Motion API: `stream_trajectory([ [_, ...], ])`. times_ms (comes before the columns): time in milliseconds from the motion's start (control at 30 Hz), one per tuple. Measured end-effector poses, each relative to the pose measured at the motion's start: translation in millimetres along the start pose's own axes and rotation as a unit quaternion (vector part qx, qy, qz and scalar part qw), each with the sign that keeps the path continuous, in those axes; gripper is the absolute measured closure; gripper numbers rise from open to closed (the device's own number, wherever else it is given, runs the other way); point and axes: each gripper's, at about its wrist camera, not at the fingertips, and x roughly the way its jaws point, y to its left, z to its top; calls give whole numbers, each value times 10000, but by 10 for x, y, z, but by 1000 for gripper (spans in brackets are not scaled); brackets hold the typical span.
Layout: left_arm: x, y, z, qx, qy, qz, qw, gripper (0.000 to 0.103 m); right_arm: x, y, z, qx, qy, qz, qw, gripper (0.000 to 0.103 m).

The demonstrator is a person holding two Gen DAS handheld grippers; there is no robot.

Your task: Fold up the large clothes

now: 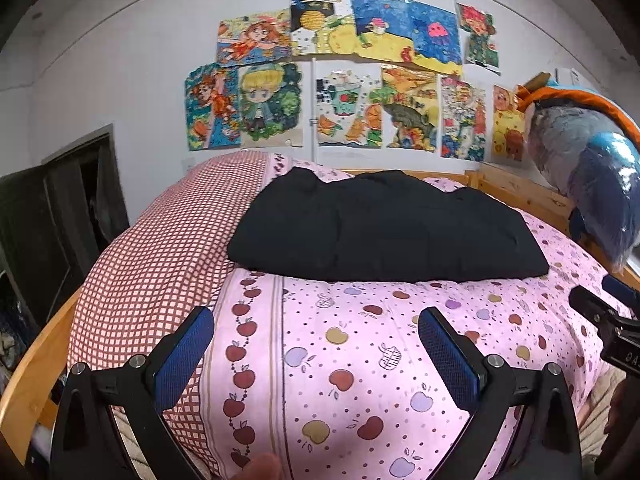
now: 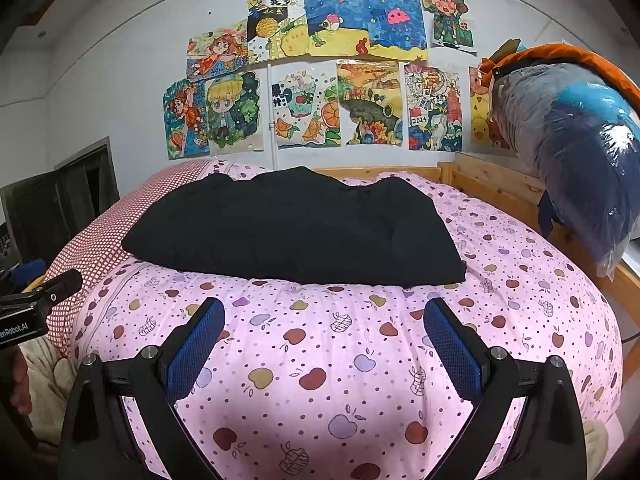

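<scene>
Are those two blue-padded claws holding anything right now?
Nothing is held. The left gripper and right gripper are both open over the pink apple-print quilt; the folded black garment lies untouched beyond them.

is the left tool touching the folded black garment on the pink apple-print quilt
Apart. The left wrist view shows the left tool open, with bare pink apple-print quilt between its fingertips and the folded black garment.
</scene>
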Motion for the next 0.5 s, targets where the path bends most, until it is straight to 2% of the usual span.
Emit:
stream_trajectory([
  [500,-50,-43,-3,114,-152,167,9997,0,1,26,1,0,0,-6,10000,5],
])
